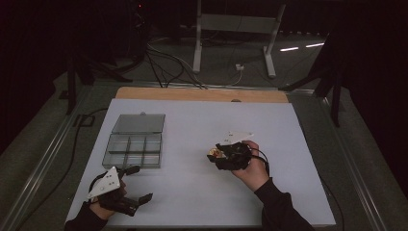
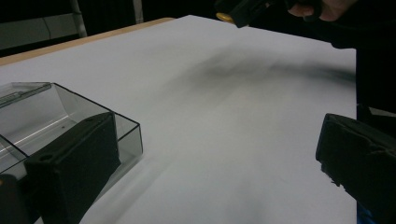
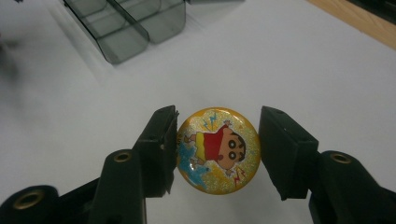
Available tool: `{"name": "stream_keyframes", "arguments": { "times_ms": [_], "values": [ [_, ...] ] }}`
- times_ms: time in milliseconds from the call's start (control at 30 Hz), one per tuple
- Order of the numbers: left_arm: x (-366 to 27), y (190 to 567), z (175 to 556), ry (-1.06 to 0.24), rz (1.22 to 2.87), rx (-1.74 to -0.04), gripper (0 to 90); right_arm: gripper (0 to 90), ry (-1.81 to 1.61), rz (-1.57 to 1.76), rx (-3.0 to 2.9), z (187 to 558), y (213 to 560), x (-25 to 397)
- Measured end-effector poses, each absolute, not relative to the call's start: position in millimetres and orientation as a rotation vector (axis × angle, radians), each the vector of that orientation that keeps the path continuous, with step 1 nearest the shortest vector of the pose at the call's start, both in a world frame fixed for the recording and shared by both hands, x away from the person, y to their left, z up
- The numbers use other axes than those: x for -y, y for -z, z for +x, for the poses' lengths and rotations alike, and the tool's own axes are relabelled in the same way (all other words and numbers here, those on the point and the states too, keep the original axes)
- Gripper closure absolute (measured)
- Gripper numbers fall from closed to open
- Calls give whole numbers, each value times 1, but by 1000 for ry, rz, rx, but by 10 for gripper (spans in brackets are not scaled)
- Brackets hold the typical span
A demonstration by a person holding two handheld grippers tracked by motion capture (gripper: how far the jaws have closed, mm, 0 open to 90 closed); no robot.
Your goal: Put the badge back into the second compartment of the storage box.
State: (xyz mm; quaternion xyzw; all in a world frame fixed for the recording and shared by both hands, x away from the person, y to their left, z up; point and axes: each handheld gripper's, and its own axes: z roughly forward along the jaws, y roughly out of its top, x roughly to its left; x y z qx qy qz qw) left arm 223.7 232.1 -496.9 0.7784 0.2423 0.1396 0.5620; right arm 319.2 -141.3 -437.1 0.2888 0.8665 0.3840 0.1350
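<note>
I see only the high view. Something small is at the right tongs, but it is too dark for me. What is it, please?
Observer: A round yellow badge with a cartoon child in a red shirt. The right tongs are closed on its two edges.
Operator: Do the left tongs hold something?
Observer: No. The left tongs are open over the bare white table.
Operator: Are they close to the box?
Observer: In the left gripper view, one jaw overlaps a corner of the clear box. I cannot tell if they touch.
</note>
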Motion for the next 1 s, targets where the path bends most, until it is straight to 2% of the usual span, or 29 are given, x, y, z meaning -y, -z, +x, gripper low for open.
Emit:
{"name": "stream_keyframes", "arguments": {
  "times_ms": [1000],
  "values": [
    [-232,497,223,-321,1828,-564,4,476,-1201,668,-2562,348,417,50]
  ]
}}
